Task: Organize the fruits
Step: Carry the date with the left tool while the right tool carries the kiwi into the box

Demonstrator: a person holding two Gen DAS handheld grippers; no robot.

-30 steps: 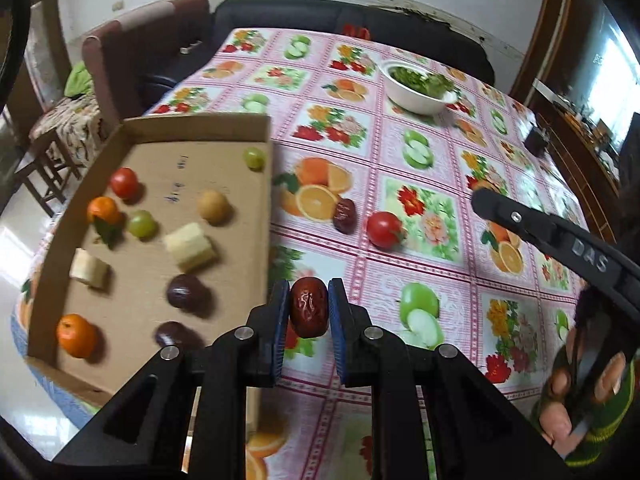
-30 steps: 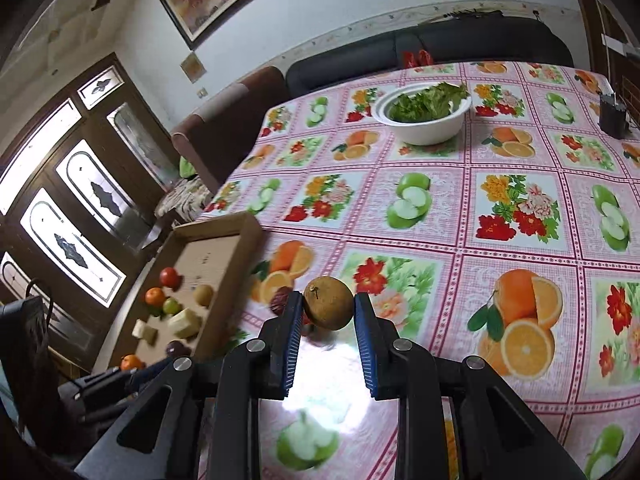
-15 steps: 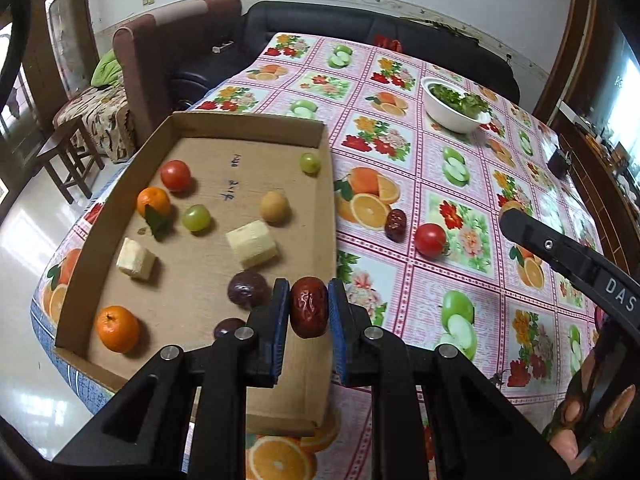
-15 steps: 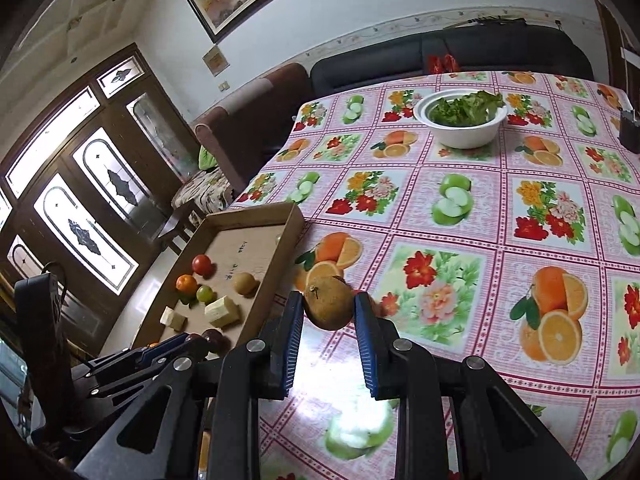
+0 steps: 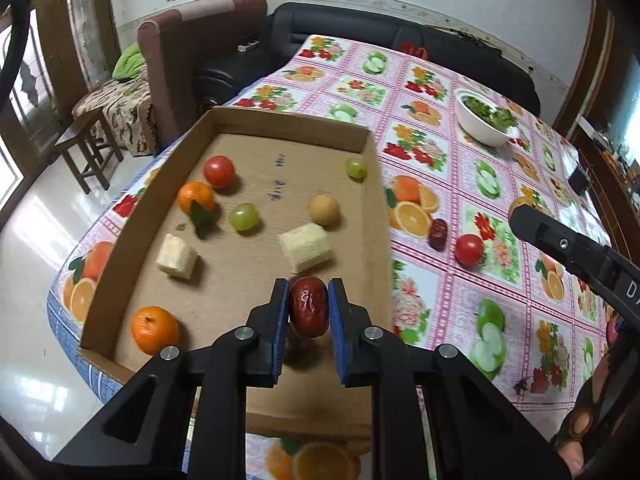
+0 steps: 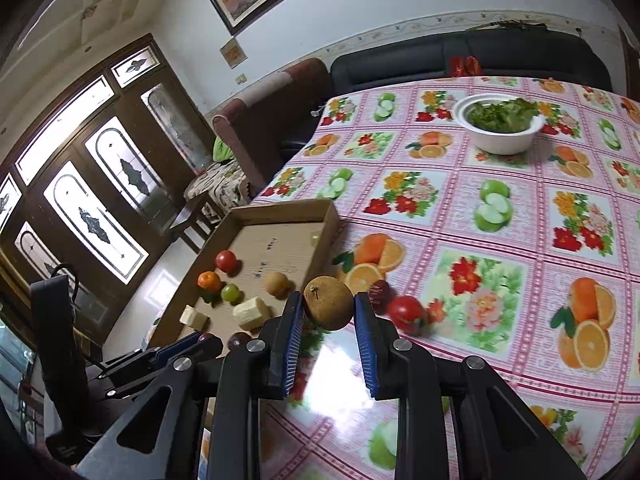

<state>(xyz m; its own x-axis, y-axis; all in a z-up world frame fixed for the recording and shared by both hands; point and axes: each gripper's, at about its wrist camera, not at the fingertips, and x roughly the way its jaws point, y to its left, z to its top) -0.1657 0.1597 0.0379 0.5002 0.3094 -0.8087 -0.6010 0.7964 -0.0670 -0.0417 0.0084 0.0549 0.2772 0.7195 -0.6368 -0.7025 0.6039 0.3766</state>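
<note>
Fruits first: the left gripper (image 5: 309,308) is clamped on a wrinkly red jujube (image 5: 309,306), pads pressing both sides, and it hangs over the near part of the cardboard tray (image 5: 362,216). The right gripper (image 6: 328,310) is squeezed onto a brownish round fruit (image 6: 328,303), maybe a longan or small pear, can't really say, held above the flowery tablecloth (image 6: 500,240) just beside the tray's right wall.

Inside the tray, from the left wrist view: a tangerine (image 5: 155,330) at the near left corner, two pale yellowish chunks (image 5: 306,247) that I can't identify, a green grape (image 5: 243,216), a leafy tangerine (image 5: 196,197), a tomato (image 5: 219,171), a tan round fruit (image 5: 324,209) and another grape (image 5: 356,167) tucked against the far right wall. A dark fruit (image 6: 239,339) shows only in the right wrist view, half hidden behind the gripper body.

Out on the cloth sit a second jujube (image 5: 438,233) and a tomato (image 5: 469,249), close together. Farther back is a white bowl of greens (image 5: 486,122).

At the right edge of the left view, the person's hand (image 5: 576,436) is cut off by the frame.
</note>
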